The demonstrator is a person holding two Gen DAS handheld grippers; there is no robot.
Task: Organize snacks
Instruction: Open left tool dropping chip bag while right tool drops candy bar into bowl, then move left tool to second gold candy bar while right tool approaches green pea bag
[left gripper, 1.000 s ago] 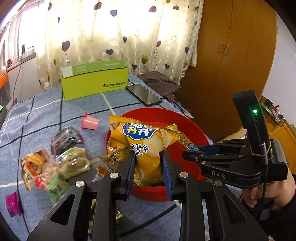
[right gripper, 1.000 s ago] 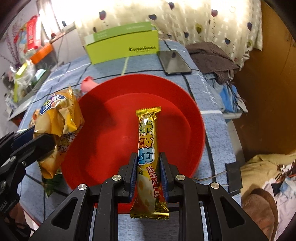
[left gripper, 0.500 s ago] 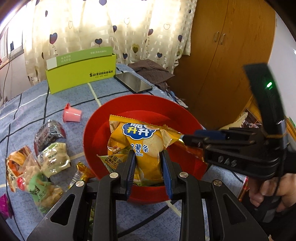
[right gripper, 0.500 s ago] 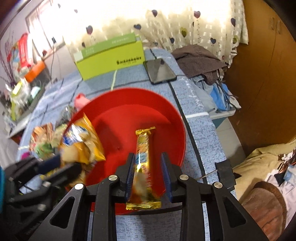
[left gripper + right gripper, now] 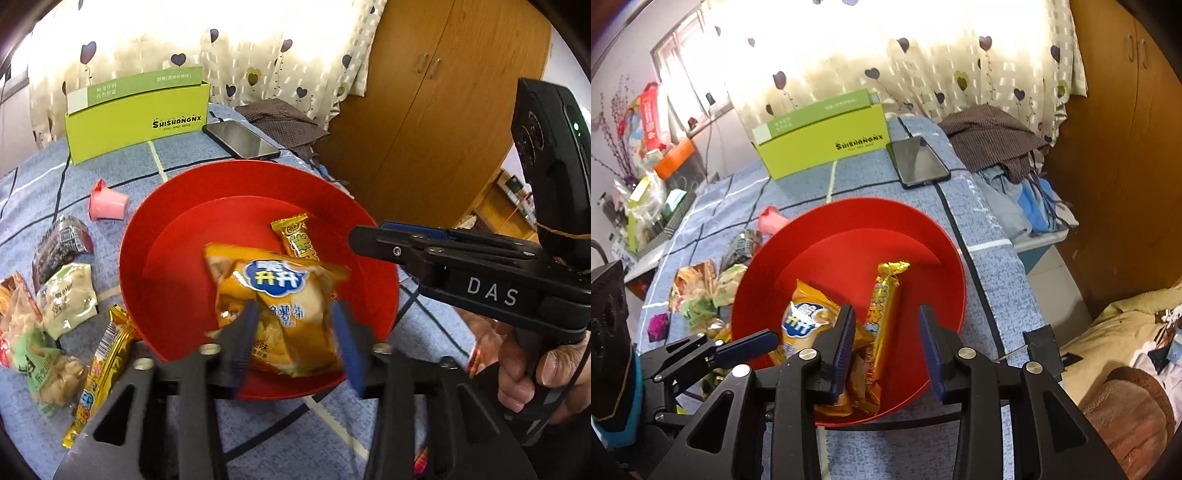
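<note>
**In the red bowl: both snacks let go**

In the red bowl (image 5: 155, 258) on the blue checked worktop (image 5: 184, 424) lie a yellow chip bag (image 5: 280, 306) and a gold snack bar (image 5: 884, 314), the bar just beside the bag on the side nearer the wooden wardrobe (image 5: 424, 110). The left tool (image 5: 295, 336) has just been spreading its jaws; they now stand apart on either side of the bag's lower end, and as far as the blurred view shows, the pads no longer press on it. The right tool (image 5: 888, 349) has likewise just been opening, its jaws clear of the bar, which rests between them on the bowl's floor. Beyond the bowl stand a green box (image 5: 136, 118) and a dark phone (image 5: 240, 139). On the bowl's window side lie a pink cup (image 5: 109, 201) on its side, a second gold bar (image 5: 99, 373) close against the rim, and a loose cluster of small packets (image 5: 55, 291).
</note>
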